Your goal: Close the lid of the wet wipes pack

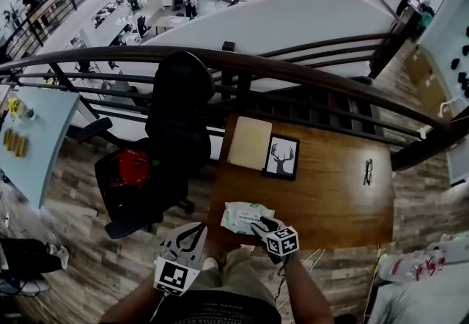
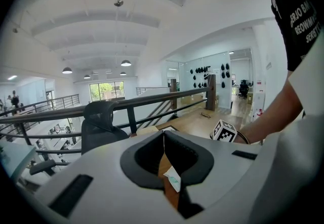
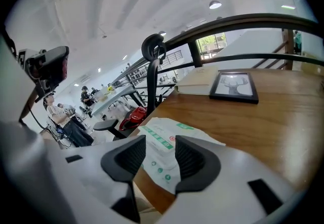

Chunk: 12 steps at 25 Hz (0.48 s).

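At near edge of table (image 1: 344, 205): wet wipes pack (image 1: 245, 216), lying flat. Your R gripper (image 3: 159, 148): jaws wide, pack between them, pads not pressing; prob. poised for the closing press. Your L gripper (image 2: 162, 137): jaws together, empty, parked off-table, out of the way.

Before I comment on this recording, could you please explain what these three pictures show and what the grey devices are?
No robot here: a person holds a hand-held gripper in each hand. The head view looks down from the person's head at a wooden table; the other two views ride on the hand-held grippers. On the table lie a wet wipes pack, a framed deer picture, a tan pad and glasses. The left hand-held gripper is shut and empty; the right hand-held gripper is open, its jaws apart at the pack's near end, gripping nothing.
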{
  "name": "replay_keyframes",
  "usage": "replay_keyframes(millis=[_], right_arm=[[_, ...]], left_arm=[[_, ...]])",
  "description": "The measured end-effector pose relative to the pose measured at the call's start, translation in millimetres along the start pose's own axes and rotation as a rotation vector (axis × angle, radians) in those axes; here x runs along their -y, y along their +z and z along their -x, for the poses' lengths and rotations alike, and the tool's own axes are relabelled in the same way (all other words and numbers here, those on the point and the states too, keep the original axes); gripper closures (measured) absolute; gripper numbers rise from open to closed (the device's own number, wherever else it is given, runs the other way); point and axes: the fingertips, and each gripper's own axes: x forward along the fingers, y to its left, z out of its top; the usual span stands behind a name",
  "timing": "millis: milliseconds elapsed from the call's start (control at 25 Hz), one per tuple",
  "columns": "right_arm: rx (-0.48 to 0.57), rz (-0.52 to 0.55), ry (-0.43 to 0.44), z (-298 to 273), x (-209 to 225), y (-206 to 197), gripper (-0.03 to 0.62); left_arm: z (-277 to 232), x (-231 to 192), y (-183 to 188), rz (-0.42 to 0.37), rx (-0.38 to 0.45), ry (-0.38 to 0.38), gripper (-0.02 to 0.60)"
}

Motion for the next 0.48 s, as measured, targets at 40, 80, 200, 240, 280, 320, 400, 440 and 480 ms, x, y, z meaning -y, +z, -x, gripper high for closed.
replay_keyframes(millis=[40,80,200,240,280,320,400,440,480], right_arm=[[-0.005,0.004,0.008,1,-2,-3,0.404],[-0.008,0.010,0.013,1,-4,-6,0.404],[0.010,0.003,0.031,2,-9,-7,0.404],[0.021,-0.004,0.039,1,-11,-6,0.404],[0.032,-0.008,0.043,1,-13,-4,0.404],[0.043,-0.009,0.045,0,-15,-3,0.407],[0.062,-0.007,0.041,0,-20,1,0.441],[0.074,-0.005,0.039,-1,-23,4,0.468],[0.086,-0.004,0.039,-1,-26,6,0.493]], left_arm=[[2,1,-1,-0.001,0.002,-0.001,0.554],[4,2,-1,-0.003,0.003,-0.001,0.554],[13,3,-2,-0.016,-0.012,0.008,0.554],[15,2,-3,-0.018,-0.018,0.012,0.554],[18,2,-6,-0.018,-0.022,0.016,0.554],[20,2,-9,-0.016,-0.023,0.019,0.554],[25,3,-13,-0.013,-0.024,0.024,0.554],[28,4,-15,-0.011,-0.023,0.025,0.554],[30,4,-15,-0.011,-0.024,0.027,0.554]])
